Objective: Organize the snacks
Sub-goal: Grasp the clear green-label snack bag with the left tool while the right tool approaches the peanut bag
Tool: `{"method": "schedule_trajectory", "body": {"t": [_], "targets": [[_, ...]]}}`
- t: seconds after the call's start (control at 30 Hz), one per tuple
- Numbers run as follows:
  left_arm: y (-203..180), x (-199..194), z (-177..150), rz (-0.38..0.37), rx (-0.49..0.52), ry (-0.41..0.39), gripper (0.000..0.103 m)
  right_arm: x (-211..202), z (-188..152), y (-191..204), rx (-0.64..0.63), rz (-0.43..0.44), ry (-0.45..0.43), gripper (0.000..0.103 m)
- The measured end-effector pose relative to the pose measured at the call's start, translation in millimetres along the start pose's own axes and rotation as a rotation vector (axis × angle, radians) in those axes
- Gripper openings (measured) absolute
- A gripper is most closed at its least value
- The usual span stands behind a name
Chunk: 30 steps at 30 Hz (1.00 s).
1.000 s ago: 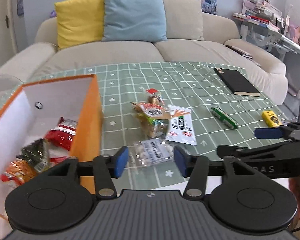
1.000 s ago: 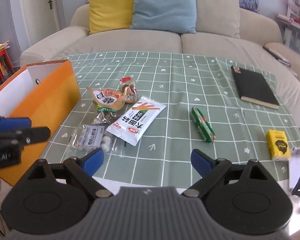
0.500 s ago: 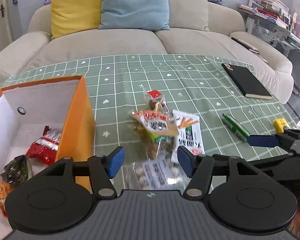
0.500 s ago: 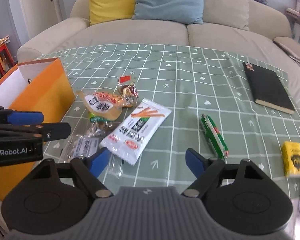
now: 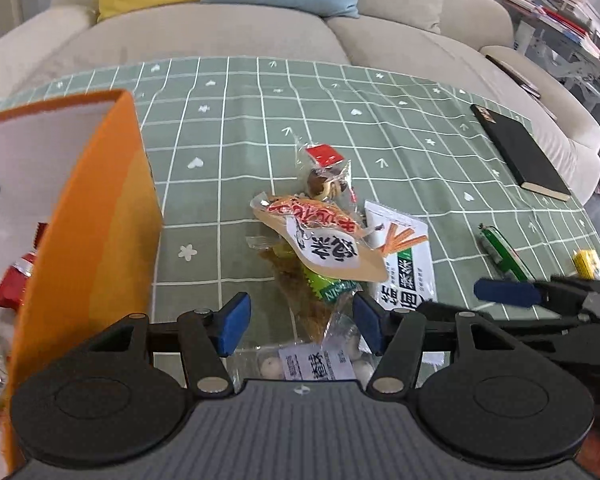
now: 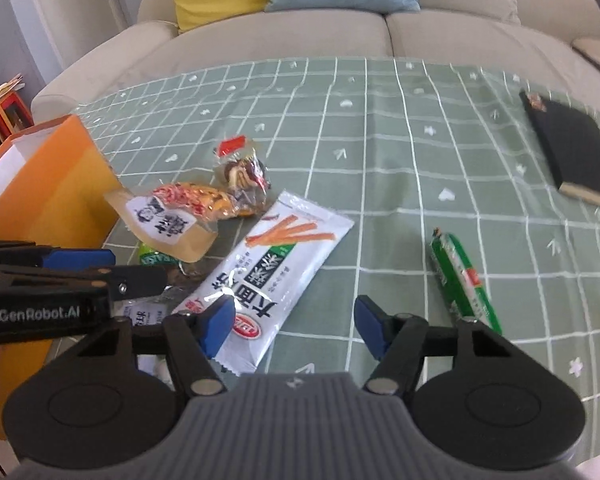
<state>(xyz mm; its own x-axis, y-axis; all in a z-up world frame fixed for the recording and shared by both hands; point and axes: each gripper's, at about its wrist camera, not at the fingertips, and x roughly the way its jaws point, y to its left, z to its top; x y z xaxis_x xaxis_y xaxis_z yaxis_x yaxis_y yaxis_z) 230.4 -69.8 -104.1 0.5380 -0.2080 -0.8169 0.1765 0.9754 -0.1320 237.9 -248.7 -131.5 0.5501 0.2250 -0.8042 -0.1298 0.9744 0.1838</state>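
**Two claws close in on a heap of soft snack packets**

Beside an open orange cardboard box on a green grid-patterned cloth covering the surface, loose snacks lie in a small overlapping pile. The left claw hangs spread over a clear plastic bag of small white balls, which sits just under and between its blue pads, not yet pinched. The right claw has just been narrowing its jaws; they stand spread and empty, its left pad over the near end of a long white flat pouch printed with orange sticks, with no squeeze visible.

All the packets look light, thin and crinkly, likely to slide on the smooth cloth and to buckle rather than resist. The clear bag should be taken at its loose film edge or across its middle, gently, since the balls inside may roll or crush. The white pouch is flat and slippery; its sealed near end offers the firmest hold. A tan pouch with a white label lies on top of a green-wrapped packet and may be dragged along. A green sausage-shaped stick lies well apart, to the right. Red packets already rest inside the box.
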Motion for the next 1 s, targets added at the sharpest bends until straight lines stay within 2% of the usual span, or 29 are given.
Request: {"method": "schedule_trajectory", "body": {"t": [0.17, 0.27, 0.47, 0.5, 0.73, 0.9, 1.0], "targets": [[-0.3, 11.7, 5.7, -0.054, -0.048, 0.015, 0.07, 0.8, -0.8, 1.0, 0.001, 0.015, -0.007, 0.064], [-3.8, 21.1, 6.7, -0.018, -0.049, 0.024, 0.07, 0.4, -1.3, 6.5, -0.028, 0.02, -0.021, 0.064], [-3.2, 17.2, 7.0, -0.051, -0.052, 0.001, 0.043, 4.7, -3.3, 8.6, -0.029, 0.018, -0.007, 0.067], [-3.1, 15.3, 6.6, -0.046, -0.047, 0.002, 0.041, 4.8, -3.2, 8.8, -0.027, 0.016, -0.007, 0.068], [-1.0, -13.0, 2.5, 0.032, -0.022, -0.005, 0.04, 0.3, -3.1, 12.6, -0.05, 0.03, -0.034, 0.068], [1.4, -43.2, -1.3, 0.038, -0.019, -0.044, 0.039, -9.0, 6.1, 11.2, 0.004, 0.079, -0.089, 0.068], [1.1, -59.0, 1.6, 0.057, -0.015, -0.097, 0.038, -8.9, 16.3, 16.2, 0.009, 0.098, -0.122, 0.077]]}}
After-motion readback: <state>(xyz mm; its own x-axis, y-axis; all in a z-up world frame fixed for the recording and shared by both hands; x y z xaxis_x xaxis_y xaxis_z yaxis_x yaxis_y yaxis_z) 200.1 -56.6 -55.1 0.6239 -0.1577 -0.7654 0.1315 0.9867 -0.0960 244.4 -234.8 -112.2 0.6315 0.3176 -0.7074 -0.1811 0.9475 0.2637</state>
